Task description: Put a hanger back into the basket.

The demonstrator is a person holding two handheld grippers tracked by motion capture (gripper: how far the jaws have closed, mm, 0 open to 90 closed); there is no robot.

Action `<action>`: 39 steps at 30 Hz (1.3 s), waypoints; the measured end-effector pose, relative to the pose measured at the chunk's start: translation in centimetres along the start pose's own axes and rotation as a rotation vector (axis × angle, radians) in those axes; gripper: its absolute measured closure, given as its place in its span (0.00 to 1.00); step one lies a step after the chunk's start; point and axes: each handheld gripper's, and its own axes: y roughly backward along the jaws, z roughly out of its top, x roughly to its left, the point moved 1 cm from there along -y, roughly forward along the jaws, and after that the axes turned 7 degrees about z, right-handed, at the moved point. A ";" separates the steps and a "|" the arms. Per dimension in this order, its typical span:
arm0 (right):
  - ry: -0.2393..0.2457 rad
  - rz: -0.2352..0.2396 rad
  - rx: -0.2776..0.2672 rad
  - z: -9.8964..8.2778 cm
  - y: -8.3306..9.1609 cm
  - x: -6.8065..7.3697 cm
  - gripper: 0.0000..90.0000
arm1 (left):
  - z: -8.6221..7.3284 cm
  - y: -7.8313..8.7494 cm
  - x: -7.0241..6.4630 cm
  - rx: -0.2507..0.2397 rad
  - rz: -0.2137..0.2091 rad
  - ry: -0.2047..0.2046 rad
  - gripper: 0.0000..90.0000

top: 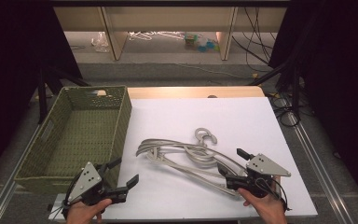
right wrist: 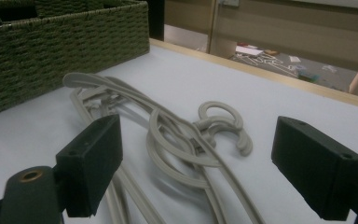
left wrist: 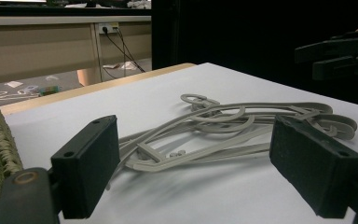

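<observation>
Both fingers spread wide, empty; hangers (top: 186, 156) mid-sheet between left gripper (top: 121, 179), right gripper (top: 235, 165); basket (top: 74, 135) left edge.

Dim surroundings, evenly lit tabletop, soft shadows.

Lab: black curtains (top: 18, 42), floor cables (top: 256, 28).

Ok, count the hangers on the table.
3, as far as I can tell: the hangers lie tangled in one pile on the white sheet, right of the basket; overlaps may hide another.
</observation>
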 end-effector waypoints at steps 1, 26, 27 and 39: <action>-0.004 0.003 0.001 0.0 -0.1 0.0 0.19 | 0.0 0.0 0.0 0.000 0.000 -0.001 0.18; 0.046 0.141 0.257 1.0 -3.2 -1.6 0.28 | -0.1 -0.2 0.0 0.006 0.004 -0.007 0.18; 0.046 0.141 0.257 1.0 -3.2 -1.6 0.28 | -0.1 -0.2 0.0 0.003 0.000 -0.006 0.18; -0.014 0.157 0.535 0.8 -7.7 -6.1 0.41 | -0.2 -0.3 0.0 0.015 0.000 -0.016 0.18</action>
